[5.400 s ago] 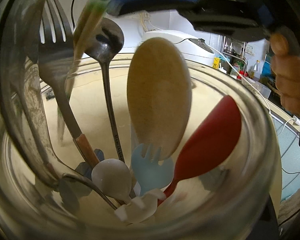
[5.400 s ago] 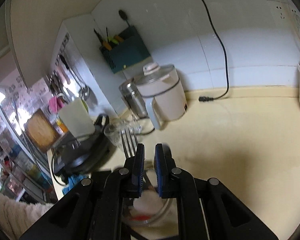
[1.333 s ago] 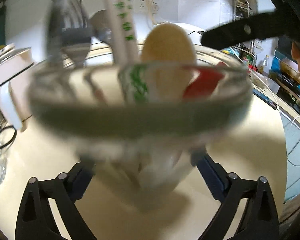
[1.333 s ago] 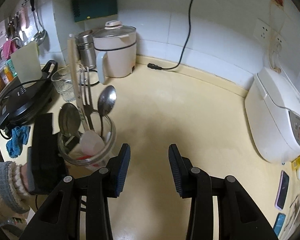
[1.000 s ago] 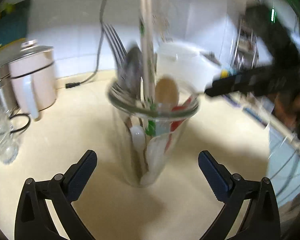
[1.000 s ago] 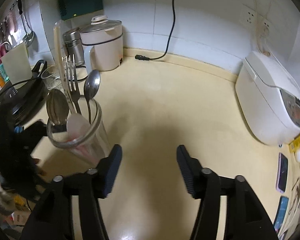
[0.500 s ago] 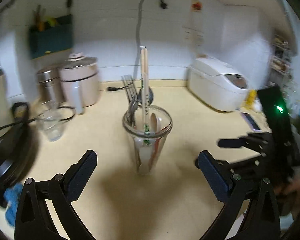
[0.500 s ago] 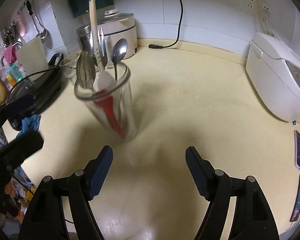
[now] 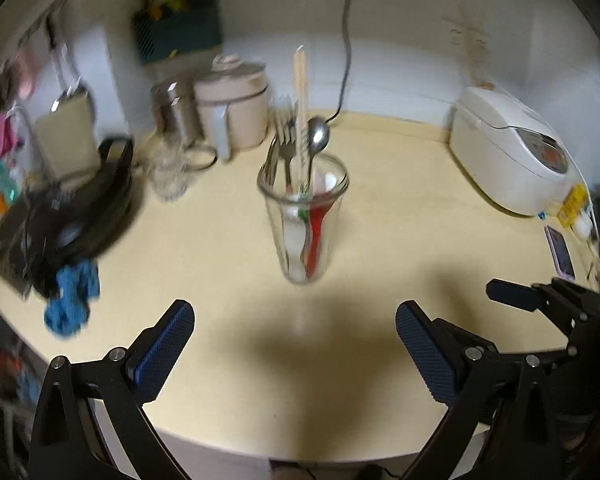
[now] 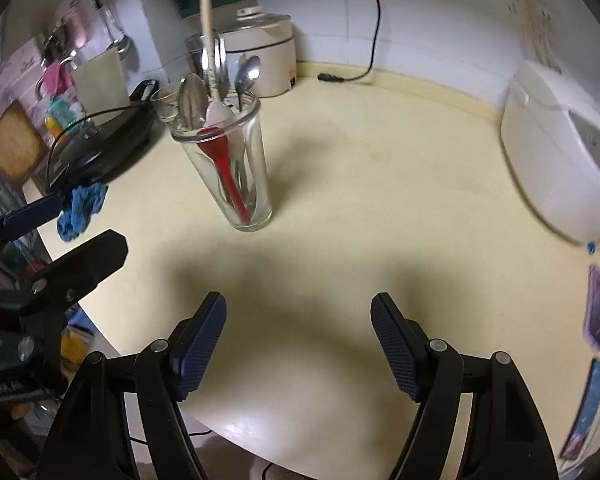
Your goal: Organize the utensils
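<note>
A clear glass [image 9: 304, 224] stands upright on the cream counter, also in the right wrist view [image 10: 232, 164]. It holds a fork [image 9: 284, 148], metal spoons [image 9: 318, 136], chopsticks [image 9: 300, 92], a red spoon [image 10: 224, 168] and white utensils. My left gripper [image 9: 294, 340] is open and empty, well back from the glass. My right gripper [image 10: 298, 336] is open and empty, back from the glass and to its right. The right gripper's finger shows at the right edge of the left wrist view [image 9: 516, 294].
A white rice cooker [image 9: 508, 152] stands at the right. A kettle [image 9: 232, 108], a steel canister [image 9: 172, 108] and an empty glass [image 9: 168, 172] stand at the back. A black appliance [image 9: 80, 208] and blue cloth [image 9: 70, 296] lie left. Phones [image 10: 596, 308] lie at the right edge.
Both grippers have pulled back from the glass and opened wide. The left gripper has let go of the glass, which now stands alone on the counter.
</note>
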The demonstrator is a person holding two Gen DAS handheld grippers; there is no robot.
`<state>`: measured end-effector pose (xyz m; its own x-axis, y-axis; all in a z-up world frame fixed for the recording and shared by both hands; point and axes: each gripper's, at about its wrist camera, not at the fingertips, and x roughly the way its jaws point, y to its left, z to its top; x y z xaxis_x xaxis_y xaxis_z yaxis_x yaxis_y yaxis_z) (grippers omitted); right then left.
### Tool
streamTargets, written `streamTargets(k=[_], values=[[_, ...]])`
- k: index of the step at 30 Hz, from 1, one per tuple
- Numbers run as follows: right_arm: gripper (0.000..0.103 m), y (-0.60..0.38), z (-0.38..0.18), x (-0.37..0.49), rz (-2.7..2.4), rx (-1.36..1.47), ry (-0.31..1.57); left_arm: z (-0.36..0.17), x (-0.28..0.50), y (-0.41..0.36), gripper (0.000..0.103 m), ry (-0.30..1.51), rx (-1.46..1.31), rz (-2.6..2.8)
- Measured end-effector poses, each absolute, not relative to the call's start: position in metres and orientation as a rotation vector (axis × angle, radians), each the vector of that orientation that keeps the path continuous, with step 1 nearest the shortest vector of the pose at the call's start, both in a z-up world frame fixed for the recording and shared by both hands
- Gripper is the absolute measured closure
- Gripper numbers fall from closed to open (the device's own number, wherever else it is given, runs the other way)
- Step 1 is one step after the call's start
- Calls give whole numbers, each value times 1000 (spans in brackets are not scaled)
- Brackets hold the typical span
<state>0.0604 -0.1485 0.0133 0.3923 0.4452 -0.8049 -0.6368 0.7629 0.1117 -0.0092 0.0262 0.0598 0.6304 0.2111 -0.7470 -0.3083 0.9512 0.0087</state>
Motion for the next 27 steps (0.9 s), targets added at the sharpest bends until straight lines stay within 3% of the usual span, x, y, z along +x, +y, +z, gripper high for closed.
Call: streamTargets(k=[27], values=[[27, -164, 22, 48, 715, -180, 926, 66, -19, 4, 1, 855, -154, 336]])
